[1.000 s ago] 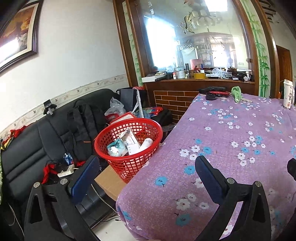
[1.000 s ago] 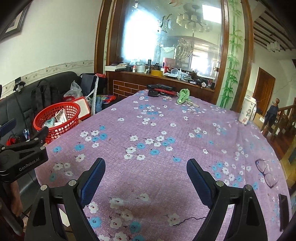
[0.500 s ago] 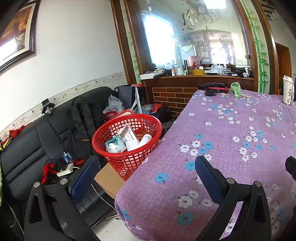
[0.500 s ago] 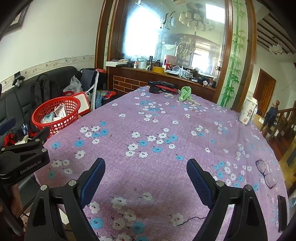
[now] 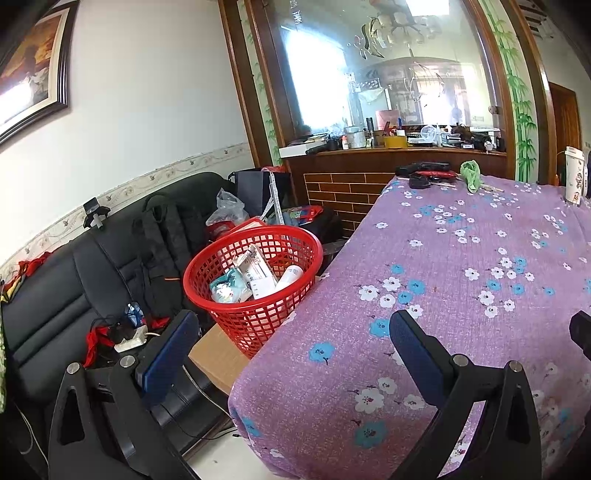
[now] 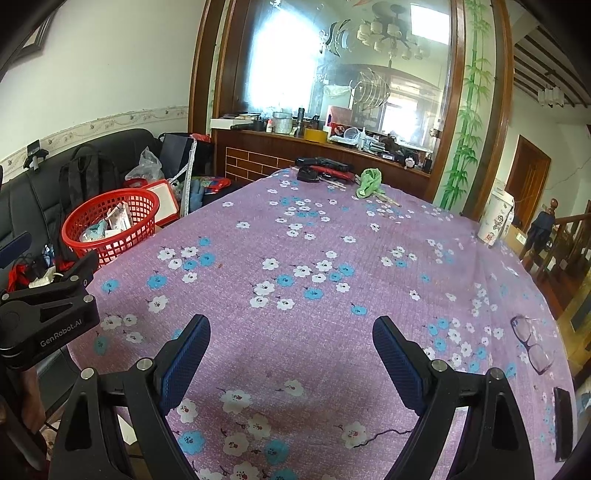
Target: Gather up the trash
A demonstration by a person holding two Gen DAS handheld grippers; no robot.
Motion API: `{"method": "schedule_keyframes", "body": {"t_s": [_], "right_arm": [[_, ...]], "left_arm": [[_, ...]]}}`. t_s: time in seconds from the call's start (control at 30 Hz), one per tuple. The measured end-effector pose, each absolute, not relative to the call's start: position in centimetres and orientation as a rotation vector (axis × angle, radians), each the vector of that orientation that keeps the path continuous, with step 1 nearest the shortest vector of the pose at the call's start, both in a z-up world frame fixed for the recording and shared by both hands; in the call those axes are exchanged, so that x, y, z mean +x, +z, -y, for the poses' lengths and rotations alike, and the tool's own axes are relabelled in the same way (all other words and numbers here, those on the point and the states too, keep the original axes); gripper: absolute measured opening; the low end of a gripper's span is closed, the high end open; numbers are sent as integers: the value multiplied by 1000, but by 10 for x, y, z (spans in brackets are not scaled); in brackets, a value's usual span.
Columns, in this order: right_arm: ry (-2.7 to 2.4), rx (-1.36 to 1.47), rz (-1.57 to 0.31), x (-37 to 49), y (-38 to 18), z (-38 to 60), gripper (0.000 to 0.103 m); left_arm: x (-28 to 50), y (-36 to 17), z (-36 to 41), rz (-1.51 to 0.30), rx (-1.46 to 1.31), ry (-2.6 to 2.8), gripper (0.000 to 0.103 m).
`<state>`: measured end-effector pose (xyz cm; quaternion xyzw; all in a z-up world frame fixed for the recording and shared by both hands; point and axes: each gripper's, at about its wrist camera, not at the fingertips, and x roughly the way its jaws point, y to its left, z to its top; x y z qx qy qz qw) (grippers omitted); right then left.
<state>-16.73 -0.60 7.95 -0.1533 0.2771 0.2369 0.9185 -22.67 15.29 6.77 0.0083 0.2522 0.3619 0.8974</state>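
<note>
Both grippers (image 5: 291, 354) (image 6: 291, 354) are being held wide apart, empty; trash (image 5: 255, 277) is lying in the basket (image 5: 207, 266) off the table's (image 5: 461, 295) left edge, so remaining litter is probably being sought

- Setting: lived-in home, sitting and dining room in one.
- Table (image 6: 369, 258) under a purple flowered cloth; eyeglasses (image 6: 532, 343) near its right edge, green rag (image 6: 369, 182) and a dark case (image 6: 321, 162) at its far edge.
- Black leather sofa (image 5: 55, 314) along the left wall, piled with a backpack (image 5: 162, 243), bags and cables.
- Framed painting (image 5: 33, 62) above the sofa; patterned border strip along the wall.
- Wood-framed etched glass partition (image 6: 351, 74) with painted bamboo, cluttered ledge below it.
- Chandelier (image 6: 391, 33) seen through the glass.
- Wooden stair rail (image 6: 565, 236) at far right.
- Red mesh basket (image 5: 255, 273) of packaging beside the table's left edge.
</note>
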Motion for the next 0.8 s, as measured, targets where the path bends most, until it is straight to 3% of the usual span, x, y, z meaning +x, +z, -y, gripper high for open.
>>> {"method": "schedule_keyframes", "body": {"t_s": [0.8], "right_arm": [[491,-316,-586,-165,74,5,92]], "left_arm": [[-227,60,-152,-535,29,743,103]]}}
